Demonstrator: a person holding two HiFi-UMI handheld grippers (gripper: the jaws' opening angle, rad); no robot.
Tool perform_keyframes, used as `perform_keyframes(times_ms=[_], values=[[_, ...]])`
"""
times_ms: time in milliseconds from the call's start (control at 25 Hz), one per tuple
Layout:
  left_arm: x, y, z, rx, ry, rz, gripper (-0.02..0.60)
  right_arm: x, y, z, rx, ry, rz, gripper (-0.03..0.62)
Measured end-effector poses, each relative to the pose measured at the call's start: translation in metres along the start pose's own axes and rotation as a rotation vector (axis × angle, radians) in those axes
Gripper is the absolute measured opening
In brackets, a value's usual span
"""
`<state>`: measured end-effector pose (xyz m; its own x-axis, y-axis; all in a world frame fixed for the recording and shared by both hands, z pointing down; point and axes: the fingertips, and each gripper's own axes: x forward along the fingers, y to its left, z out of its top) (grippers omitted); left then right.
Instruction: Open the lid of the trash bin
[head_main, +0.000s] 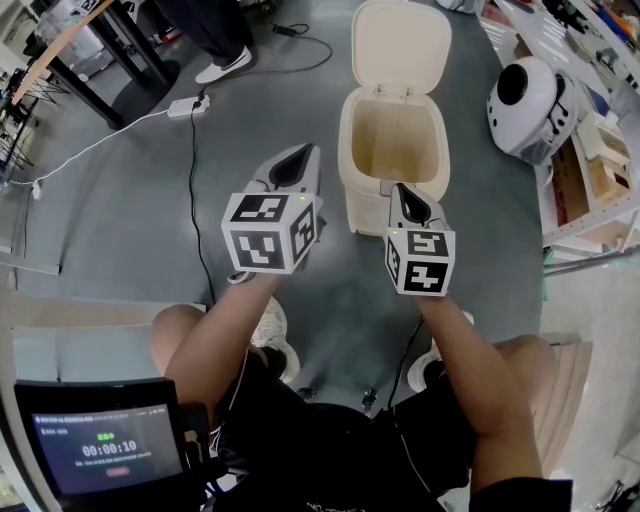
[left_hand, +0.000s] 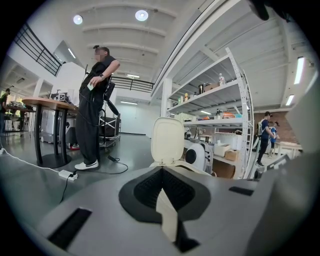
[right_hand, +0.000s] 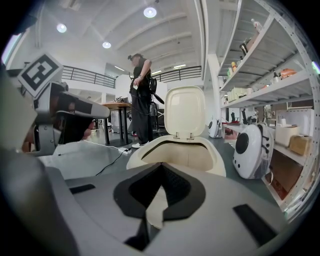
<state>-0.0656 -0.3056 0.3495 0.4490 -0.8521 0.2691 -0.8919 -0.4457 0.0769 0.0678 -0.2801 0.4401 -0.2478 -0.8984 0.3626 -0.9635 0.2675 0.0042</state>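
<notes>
The cream trash bin (head_main: 346, 135) stands on the grey floor ahead of me with its lid (head_main: 400, 45) swung fully up and back, so the hollow inside shows. My left gripper (head_main: 298, 156) hovers to the left of the bin, shut and holding nothing. My right gripper (head_main: 404, 190) hangs over the bin's near front edge, also shut and holding nothing. In the left gripper view the raised lid (left_hand: 167, 140) shows just past the gripper (left_hand: 161, 170). In the right gripper view the bin's rim (right_hand: 212, 155) and lid (right_hand: 185, 111) lie straight ahead of the gripper (right_hand: 161, 167).
A white rounded appliance (head_main: 530, 95) sits right of the bin, beside shelving (head_main: 600, 160). A power strip (head_main: 188, 106) and a black cable (head_main: 195, 200) lie on the floor at left. A person (head_main: 215, 40) stands by a table's base (head_main: 140, 85) at the back left.
</notes>
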Motion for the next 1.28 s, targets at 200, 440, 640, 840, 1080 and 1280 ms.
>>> perform_keyframes(times_ms=[200,440,640,840,1080,1280], values=[[-0.0003,-0.0011,-0.0017,-0.001,0.003,-0.003,-0.002,-0.0003,0.0003,-0.0005,-0.001,-0.002,0.0,0.005],[-0.0001,-0.0004,-0.0009,0.001,0.0,-0.002,-0.002,0.0002,-0.0007,-0.0001,0.002,-0.018,-0.001,0.005],[-0.0013,0.0002,-0.001,0.002,0.001,-0.004,-0.002,0.0004,-0.0002,0.0,-0.005,-0.016,-0.002,0.005],[-0.0044,-0.0014,-0.0011,0.006,-0.004,-0.013,-0.002,0.0005,0.0008,-0.0013,-0.006,0.0,0.008,0.005],[-0.0039,-0.0024,0.0002,0.007,-0.009,-0.018,-0.001,0.0045,0.0024,0.0013,-0.02,-0.002,0.006,0.005],[-0.0053,-0.0008,-0.0004,0.017,-0.01,-0.019,-0.001,0.0057,0.0034,0.0014,-0.037,0.014,0.005,0.005]])
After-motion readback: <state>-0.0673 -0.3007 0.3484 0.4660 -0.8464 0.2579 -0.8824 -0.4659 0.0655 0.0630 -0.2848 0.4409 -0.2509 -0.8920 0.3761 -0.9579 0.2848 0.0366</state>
